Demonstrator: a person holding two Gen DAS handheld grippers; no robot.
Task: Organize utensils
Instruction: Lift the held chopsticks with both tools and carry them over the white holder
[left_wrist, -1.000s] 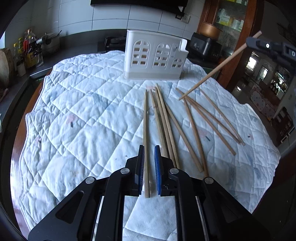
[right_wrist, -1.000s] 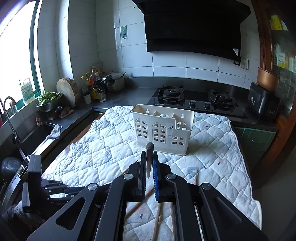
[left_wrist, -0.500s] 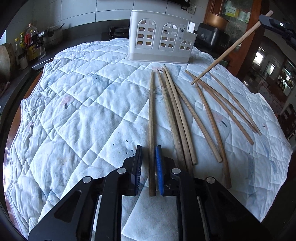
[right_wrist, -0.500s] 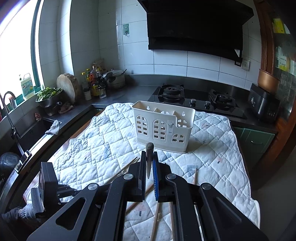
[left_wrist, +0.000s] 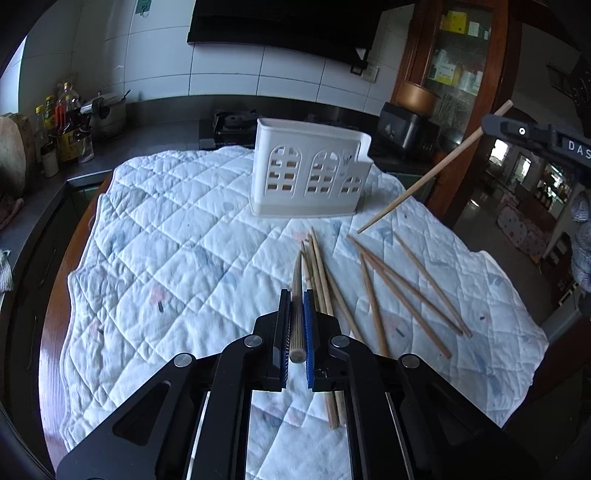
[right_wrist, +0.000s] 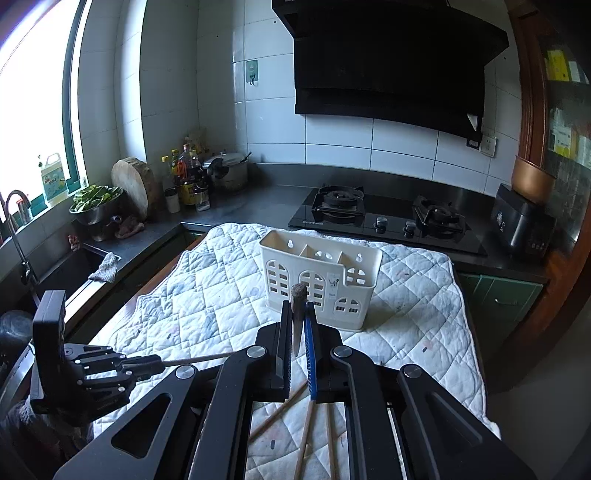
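A white slotted utensil holder (left_wrist: 310, 173) (right_wrist: 321, 280) stands at the far side of the quilted cloth (left_wrist: 166, 258). My left gripper (left_wrist: 294, 295) is closing its jaws tight on one wooden chopstick (left_wrist: 296, 280), pads pressing it, raised off the cloth and pointing toward the holder. Several loose chopsticks (left_wrist: 402, 291) lie to its right. My right gripper (right_wrist: 297, 306) is shut on another chopstick (right_wrist: 298, 292), held in the air before the holder. In the left wrist view the right gripper (left_wrist: 517, 131) is at the upper right, its chopstick (left_wrist: 424, 181) slanting down.
A gas hob (right_wrist: 384, 218) and a dark rice cooker (right_wrist: 521, 221) sit behind the table. A sink (right_wrist: 74, 266), bottles (right_wrist: 188, 177), a pot and a chopping block line the counter on the left. A wooden cabinet (left_wrist: 443, 74) stands to the right.
The left gripper has closed on the leftmost chopstick and lifted it off the cloth. The right gripper with its chopstick has risen slightly.
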